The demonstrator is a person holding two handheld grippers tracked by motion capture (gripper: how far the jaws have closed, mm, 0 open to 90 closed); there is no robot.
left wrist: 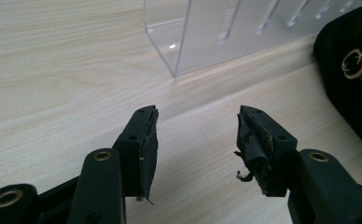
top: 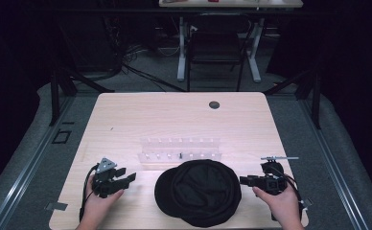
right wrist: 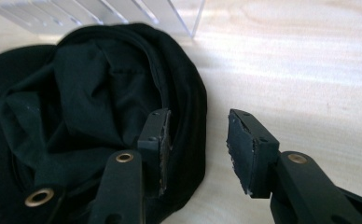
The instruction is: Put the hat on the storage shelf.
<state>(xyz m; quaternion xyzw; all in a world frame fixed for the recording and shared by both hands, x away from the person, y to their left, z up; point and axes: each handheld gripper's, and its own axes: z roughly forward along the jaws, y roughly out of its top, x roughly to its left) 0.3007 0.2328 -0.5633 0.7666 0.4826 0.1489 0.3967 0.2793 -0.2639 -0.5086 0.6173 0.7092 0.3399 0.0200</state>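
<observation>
A black cap (top: 197, 191) lies on the wooden table (top: 174, 120) near its front edge, between my two hands. My left gripper (top: 130, 178) rests to the cap's left, open, with bare wood between its jaws (left wrist: 196, 135); the cap's edge with a small gold emblem (left wrist: 353, 64) is off to its right. My right gripper (top: 242, 180) sits at the cap's right rim, open. In the right gripper view one jaw hangs over the cap's black fabric (right wrist: 90, 102) and the other over the wood, with nothing pinched at the right gripper (right wrist: 195, 147).
A clear acrylic rack (top: 180, 149) with a row of slots stands just behind the cap; its corner (left wrist: 179, 42) is ahead of my left gripper. A round cable hole (top: 214, 104) marks the far side of the table. A chair (top: 216, 48) stands beyond.
</observation>
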